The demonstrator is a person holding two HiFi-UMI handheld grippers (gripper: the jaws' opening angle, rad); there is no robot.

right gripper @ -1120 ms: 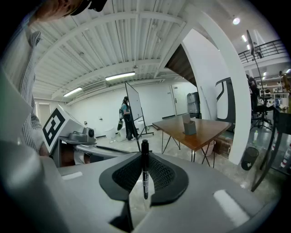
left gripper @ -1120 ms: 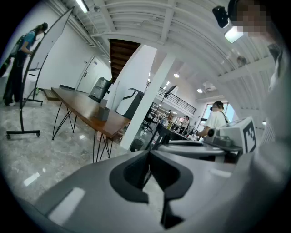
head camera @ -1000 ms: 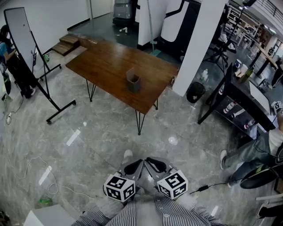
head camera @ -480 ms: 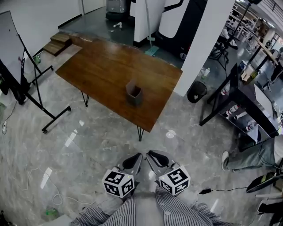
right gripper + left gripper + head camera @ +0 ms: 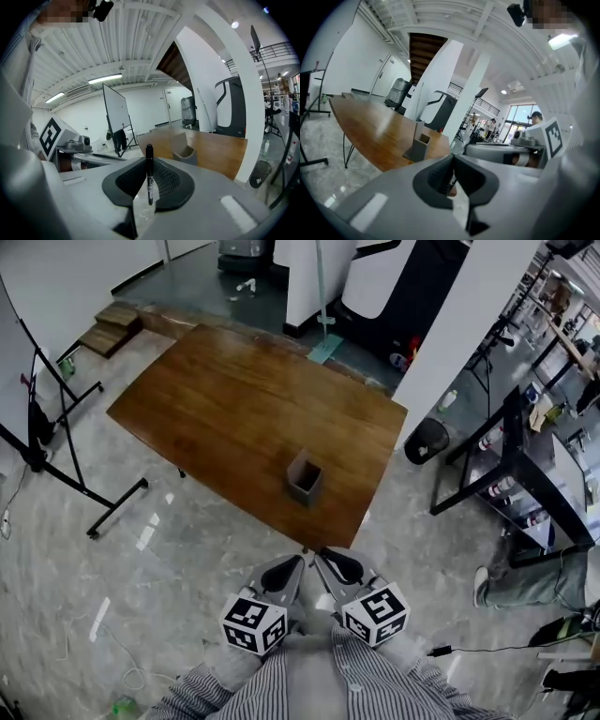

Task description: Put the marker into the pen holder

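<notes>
Pinching marker point(image 5: 149, 185) upright in right hand-held gripper point(image 5: 149, 164); holding left hand-held gripper point(image 5: 453, 161) closed, empty; facing pen holder point(image 5: 305, 478) on tabletop point(image 5: 216, 399).

Open lab-like workspace: wooden table point(image 5: 234, 418), rolling whiteboard point(image 5: 115, 110), black equipment bench point(image 5: 534, 460), white pillar point(image 5: 469, 324), polished stone floor point(image 5: 141, 568).

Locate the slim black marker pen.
Right gripper view: the slim black marker is clamped in the right tongs, with the grey square pen holder beyond.
</notes>
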